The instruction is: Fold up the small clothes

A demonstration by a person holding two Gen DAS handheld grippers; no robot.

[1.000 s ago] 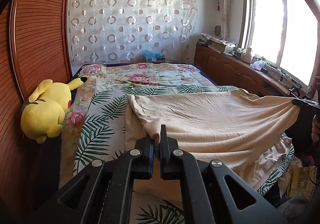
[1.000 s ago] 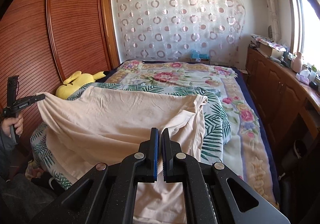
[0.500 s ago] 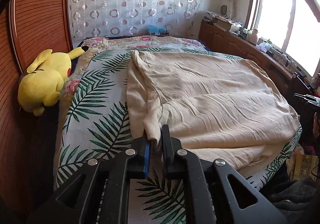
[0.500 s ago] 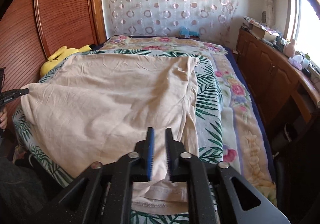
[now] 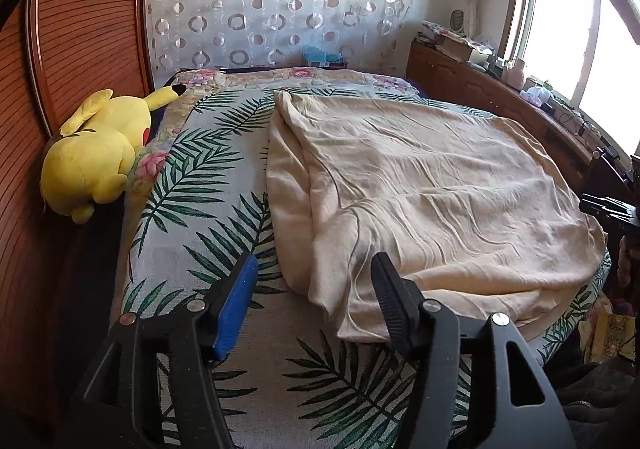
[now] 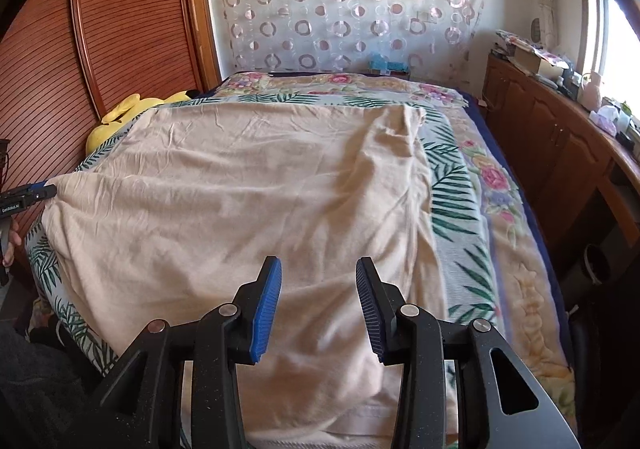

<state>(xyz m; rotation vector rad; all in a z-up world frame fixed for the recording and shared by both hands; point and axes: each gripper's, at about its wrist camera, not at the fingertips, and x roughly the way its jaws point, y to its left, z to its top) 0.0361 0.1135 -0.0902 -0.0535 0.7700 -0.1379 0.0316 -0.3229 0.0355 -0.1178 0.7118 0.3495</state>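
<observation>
A large beige garment [image 5: 420, 177] lies spread and wrinkled on the leaf-print bed cover [image 5: 200, 209]. My left gripper [image 5: 314, 263] hovers low over its near left corner. Its jaws are opening, and the cloth edge lies loose between them with no pad pressing on it. In the right wrist view the same garment [image 6: 240, 201] fills the bed. My right gripper [image 6: 318, 265] is just above its near hem, jaws opening, the fabric below them and not pinched. The other gripper shows at the far edge of each view.
A yellow plush toy [image 5: 96, 153] lies at the bed's left edge against the wooden wardrobe [image 5: 80, 29]. A long wooden cabinet [image 6: 552, 137] with clutter on top runs along the window side. A patterned curtain [image 6: 348, 9] hangs behind the bed.
Both grippers came down with the garment, which was stretched up between them and now lies flat on the bed. Both jaws went from shut on the cloth to open, letting it go.
</observation>
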